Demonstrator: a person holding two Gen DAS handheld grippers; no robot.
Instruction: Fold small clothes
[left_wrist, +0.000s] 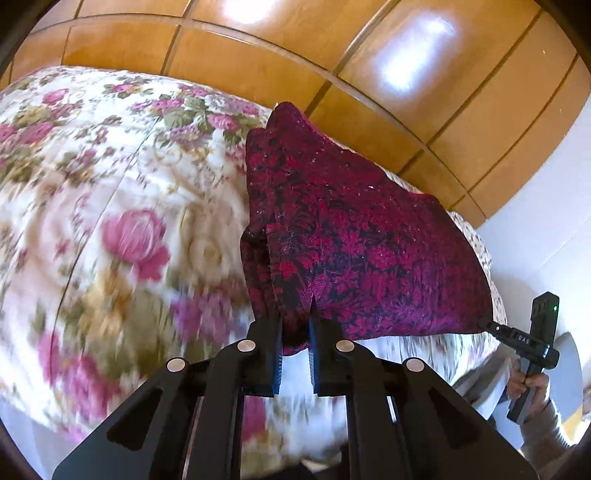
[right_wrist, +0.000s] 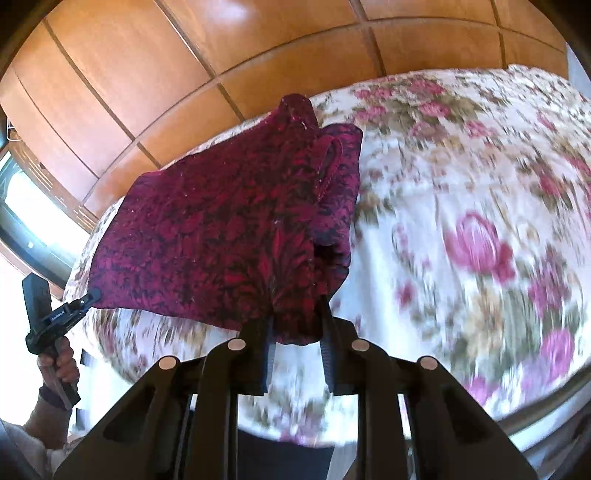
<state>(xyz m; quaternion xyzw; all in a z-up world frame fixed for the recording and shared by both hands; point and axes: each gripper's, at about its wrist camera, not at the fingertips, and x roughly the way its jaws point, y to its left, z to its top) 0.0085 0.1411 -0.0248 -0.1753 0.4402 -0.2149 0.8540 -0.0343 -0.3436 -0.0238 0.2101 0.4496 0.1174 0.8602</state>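
Above the floral quilted bedspread (left_wrist: 110, 206), a crimson-and-black patterned knit garment (left_wrist: 354, 236) is stretched between the left gripper (left_wrist: 295, 332) and right gripper (right_wrist: 295, 325), each pinching a bunched corner. Either thin pinch could slip, spoiling the fold.

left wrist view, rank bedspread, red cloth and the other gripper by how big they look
1. bedspread
2. red cloth
3. right gripper, though it sits farther from the camera, so its small look is partly distance.
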